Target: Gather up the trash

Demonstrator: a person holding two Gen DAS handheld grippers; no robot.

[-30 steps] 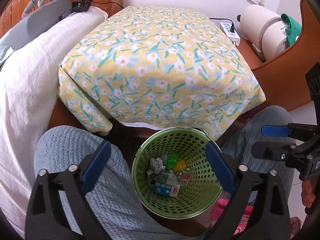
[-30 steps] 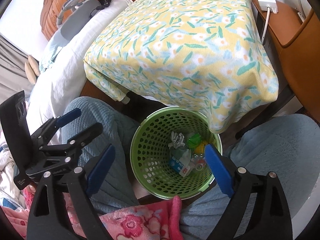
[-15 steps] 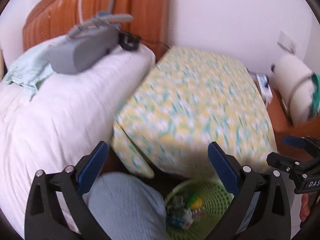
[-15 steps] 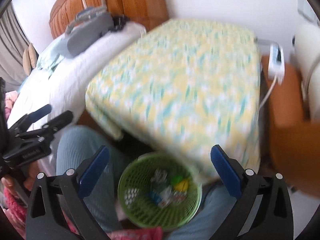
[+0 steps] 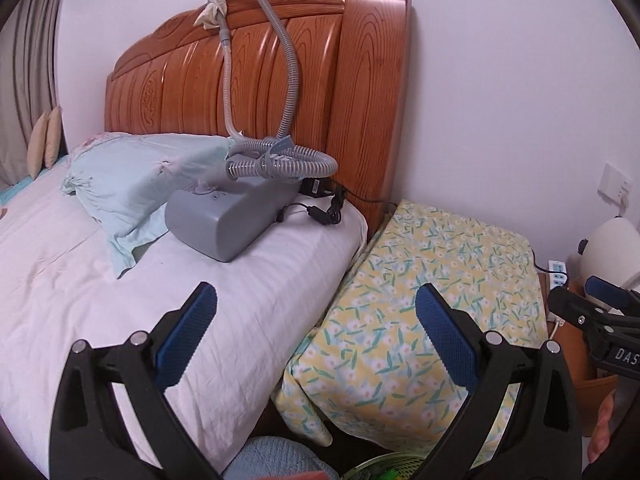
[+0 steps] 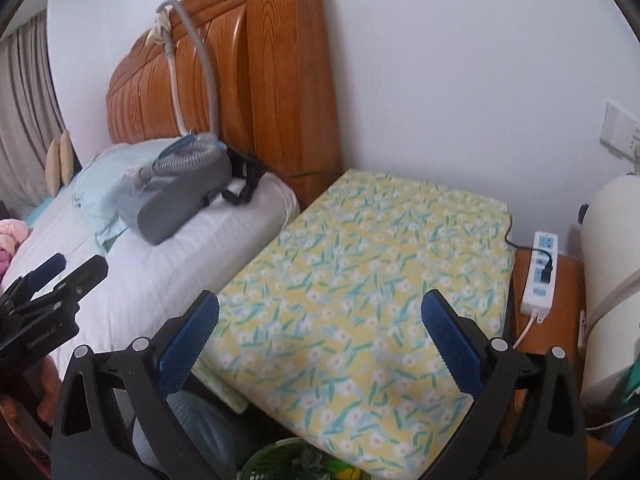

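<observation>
My left gripper (image 5: 316,312) is open and empty, raised and facing the bed and the flower-cloth table (image 5: 432,300). My right gripper (image 6: 320,320) is open and empty above the same table (image 6: 360,280). The green trash basket shows only as a rim at the bottom edge of the left wrist view (image 5: 384,467) and the right wrist view (image 6: 280,460), with trash inside. The right gripper also shows at the right edge of the left wrist view (image 5: 592,304). The left gripper shows at the left edge of the right wrist view (image 6: 48,280). No loose trash shows on the table.
A white bed (image 5: 120,300) with a grey machine and hose (image 5: 232,220) and a pale green pillow (image 5: 132,184) lies left. A wooden headboard (image 5: 280,80) stands behind. A white power strip (image 6: 540,280) lies on a wooden side stand, next to a white cylinder (image 6: 612,280).
Both grippers have tilted up from looking down into the green basket to facing the bed, headboard and wall. The basket has slid to the bottom edge. Both stay open.
</observation>
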